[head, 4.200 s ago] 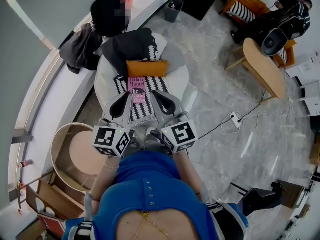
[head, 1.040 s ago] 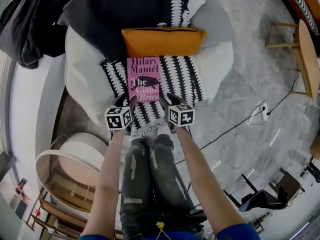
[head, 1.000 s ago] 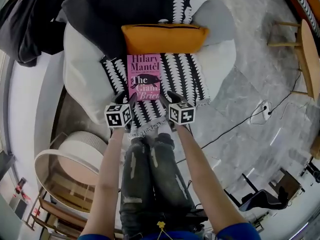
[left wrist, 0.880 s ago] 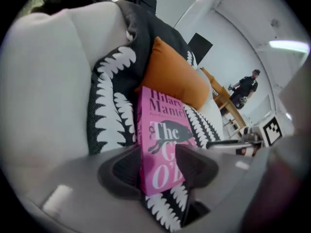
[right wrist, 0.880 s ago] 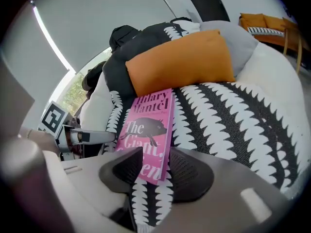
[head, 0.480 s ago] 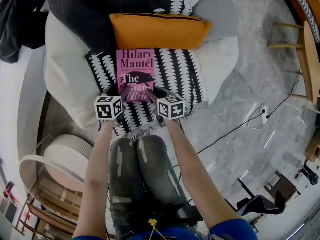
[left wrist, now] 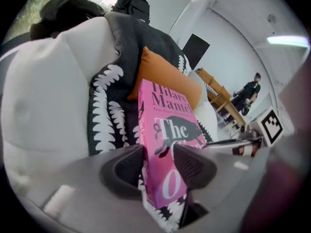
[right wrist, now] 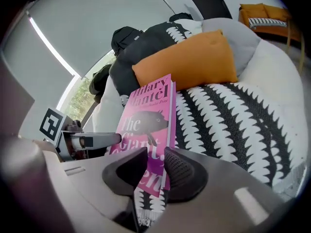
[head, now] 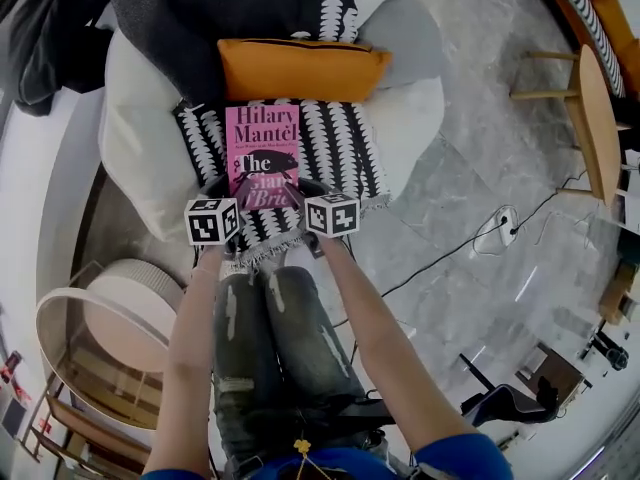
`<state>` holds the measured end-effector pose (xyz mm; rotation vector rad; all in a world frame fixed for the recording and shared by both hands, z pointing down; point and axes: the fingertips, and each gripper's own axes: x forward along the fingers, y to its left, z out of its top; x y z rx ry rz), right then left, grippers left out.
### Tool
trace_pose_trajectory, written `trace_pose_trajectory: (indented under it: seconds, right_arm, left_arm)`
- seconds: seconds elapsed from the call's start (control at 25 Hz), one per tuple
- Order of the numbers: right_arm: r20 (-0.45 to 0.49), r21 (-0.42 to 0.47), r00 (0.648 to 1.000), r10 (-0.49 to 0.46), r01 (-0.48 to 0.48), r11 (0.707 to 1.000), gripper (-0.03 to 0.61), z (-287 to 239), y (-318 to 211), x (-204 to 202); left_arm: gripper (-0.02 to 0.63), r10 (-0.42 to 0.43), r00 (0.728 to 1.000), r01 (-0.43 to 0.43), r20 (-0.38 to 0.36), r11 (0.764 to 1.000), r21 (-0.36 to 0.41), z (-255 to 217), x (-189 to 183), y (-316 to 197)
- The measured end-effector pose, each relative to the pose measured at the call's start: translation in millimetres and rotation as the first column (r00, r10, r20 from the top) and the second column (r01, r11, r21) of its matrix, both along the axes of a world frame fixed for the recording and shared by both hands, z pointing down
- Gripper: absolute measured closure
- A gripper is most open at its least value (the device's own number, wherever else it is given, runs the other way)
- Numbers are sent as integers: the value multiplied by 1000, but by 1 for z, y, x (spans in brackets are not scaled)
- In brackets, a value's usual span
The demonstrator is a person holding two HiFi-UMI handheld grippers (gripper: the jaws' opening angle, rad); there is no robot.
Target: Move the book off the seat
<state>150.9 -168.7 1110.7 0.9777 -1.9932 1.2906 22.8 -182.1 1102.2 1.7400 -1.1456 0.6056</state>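
Observation:
A pink book (head: pixel 262 148) lies flat on the black-and-white throw (head: pixel 340 148) that covers the white seat (head: pixel 135 138), just below an orange cushion (head: pixel 300 68). My left gripper (head: pixel 228 196) is at the book's near left corner. In the left gripper view the book (left wrist: pixel 165 125) fills the gap of the left gripper (left wrist: pixel 158 166), one pad on the spine side and one on the cover. My right gripper (head: pixel 308 193) is at the near right corner. The right gripper (right wrist: pixel 154 169) pinches the page edge of the book (right wrist: pixel 148 120). Both pairs of jaws have just been closing on it.
The person's jeans-clad legs (head: pixel 270 338) stand right in front of the seat. A round wooden side table (head: pixel 110 318) is at the lower left. Dark clothes (head: pixel 200 8) drape the seat's back. A cable and power strip (head: pixel 500 223) lie on the marble floor, and a wooden table (head: pixel 590 118) is at the right.
Both grippers slid a little further onto the book's near corners, and their jaws narrowed around its edges. The book lies where it was.

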Motion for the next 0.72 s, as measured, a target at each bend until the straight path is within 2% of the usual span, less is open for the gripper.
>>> trace_pose_trajectory:
  seconds: [0.16,0.36,0.56,0.72]
  right_arm:
    - [-16,-1,999,-32,32,999,471,-65,12,5]
    - [-6,15,998,-68,69,998,472,-179,30,8]
    - [-29,94,995,-93,96,991,472,-301,27,8]
    - [-25,105,994,-110,112,988,472,-404,39,13]
  left_arm:
    - [422,-20,1000,20,-20,1000,-8,-63,4,15]
    - [423,-60,998,60,-34,998,6,-175,7,39]
    - [425,-79,996,82,-42,994,76,-296,6,40]
    - [424,-90,993,99,-72,987,124,-397,11,52]
